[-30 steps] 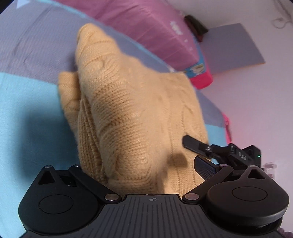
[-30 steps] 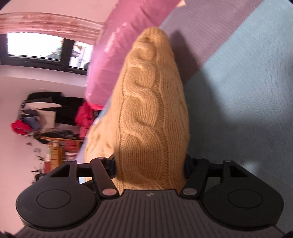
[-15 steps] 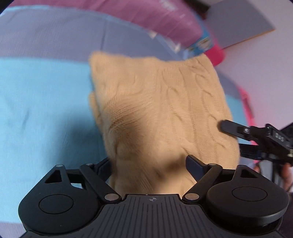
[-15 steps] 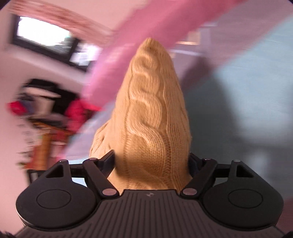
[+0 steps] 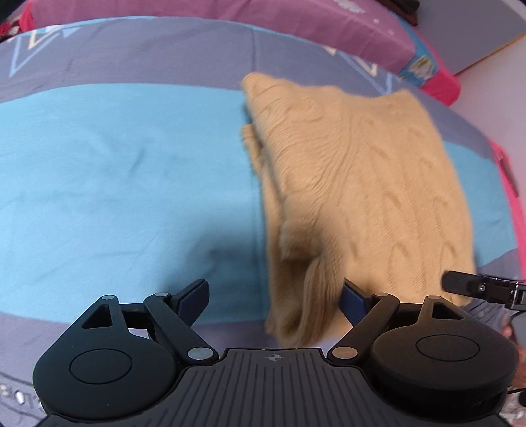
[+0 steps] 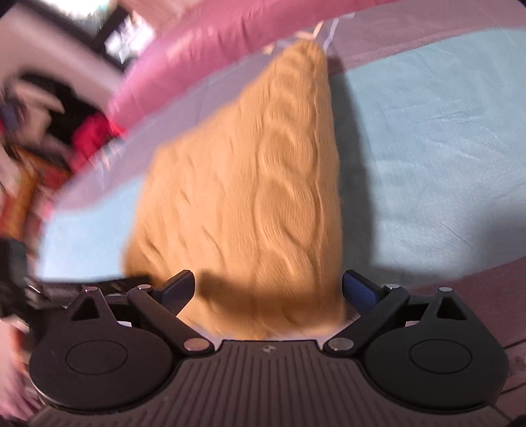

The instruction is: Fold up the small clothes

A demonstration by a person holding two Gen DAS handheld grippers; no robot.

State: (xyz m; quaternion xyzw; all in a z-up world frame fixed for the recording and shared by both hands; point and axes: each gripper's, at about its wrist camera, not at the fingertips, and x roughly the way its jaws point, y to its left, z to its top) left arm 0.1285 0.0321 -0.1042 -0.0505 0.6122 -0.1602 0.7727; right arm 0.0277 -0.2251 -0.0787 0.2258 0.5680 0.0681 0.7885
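I am looking down on a bed covered by a wide sheet of light blue and grey-purple panels [image 5: 115,170], which fills most of both wrist views. Along the top of the left wrist frame runs a long pink-purple pillow or bolster [image 5: 230,19], and the same pink band arcs across the upper left of the right wrist frame [image 6: 203,42]. Beyond it, at the far left of that frame, I see only a blurred clutter of dark and red shapes that I cannot make out.

The tan cable-knit sweater [image 5: 361,184] lies folded on the sheet, in the right half of the left wrist frame, its thick folded edge facing the frame's centre and layers showing along that side. In the right wrist frame it [image 6: 256,184] rises through the centre as a tapering wedge, its near edge dipping under the camera.

My left gripper [image 5: 276,300] stands spread; the sweater's near corner hangs between the fingers, close against the right blue pad [image 5: 353,300], while the left one is clear of it. I cannot tell whether that pad presses the knit.

My right gripper [image 6: 268,289] is opening, its jaws wide, with the sweater's near edge between them and neither blue pad [image 6: 360,290] squeezing it. Its fingertip [image 5: 466,284] also pokes in at the right edge of the left wrist frame.
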